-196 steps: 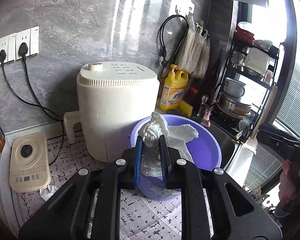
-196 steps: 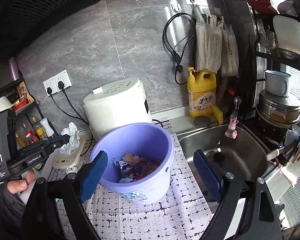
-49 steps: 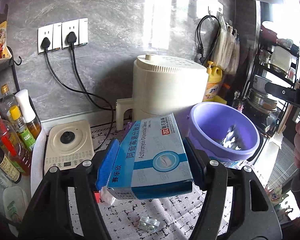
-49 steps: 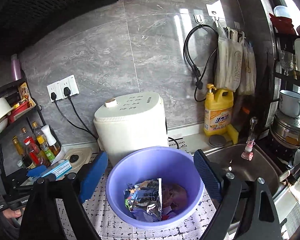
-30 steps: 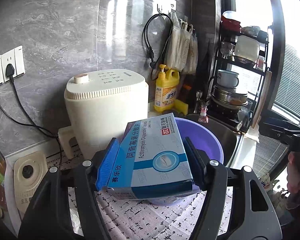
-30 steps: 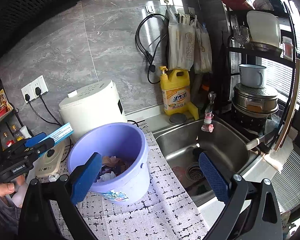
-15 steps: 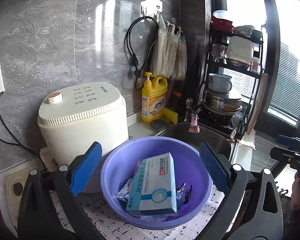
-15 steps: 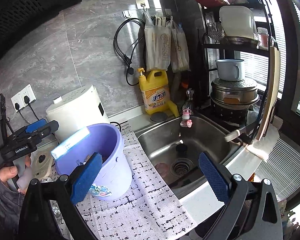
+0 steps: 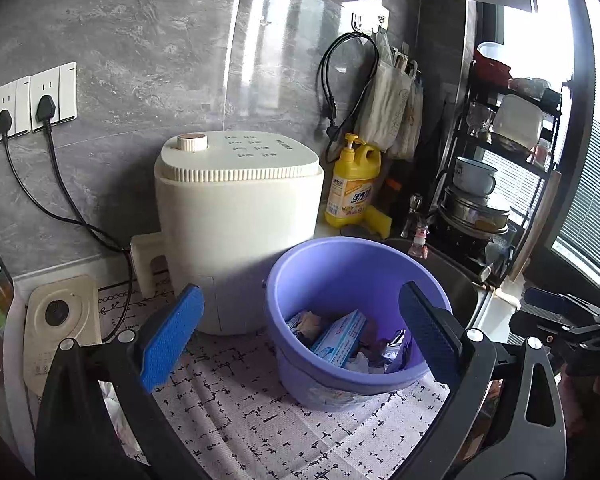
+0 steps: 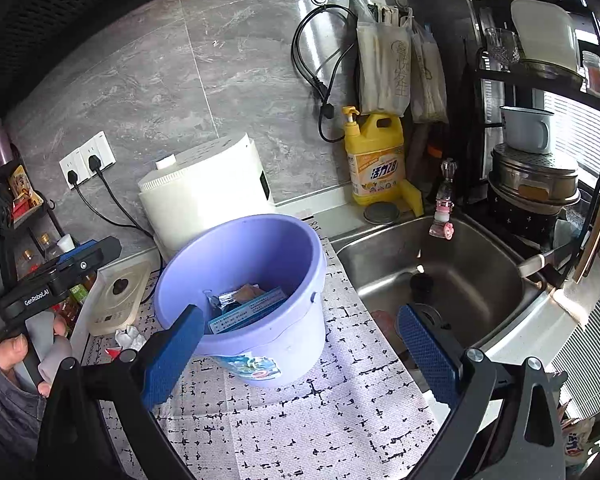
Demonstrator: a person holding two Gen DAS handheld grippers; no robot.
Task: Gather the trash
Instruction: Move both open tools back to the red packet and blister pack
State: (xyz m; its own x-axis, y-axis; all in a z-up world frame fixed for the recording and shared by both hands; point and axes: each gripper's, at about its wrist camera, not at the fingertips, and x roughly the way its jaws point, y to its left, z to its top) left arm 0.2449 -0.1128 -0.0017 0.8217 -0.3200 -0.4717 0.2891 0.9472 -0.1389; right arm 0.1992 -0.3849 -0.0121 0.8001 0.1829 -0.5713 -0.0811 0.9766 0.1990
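A kitchen counter with a purple bucket [image 9: 352,320] standing on a patterned mat [image 9: 284,432] beside a cream cooker [image 9: 236,232]. A blue and white box [image 9: 338,336] lies inside the bucket among wrappers. The left gripper [image 9: 300,344] hangs in front of the bucket, jaws spread wide and empty. The right gripper [image 10: 296,356] is likewise wide open, holding nothing. A crumpled tissue [image 10: 129,337] sits on the counter left of the bucket. Reaching for it, a gripper could likely knock the light bucket toward the sink [image 10: 440,276].
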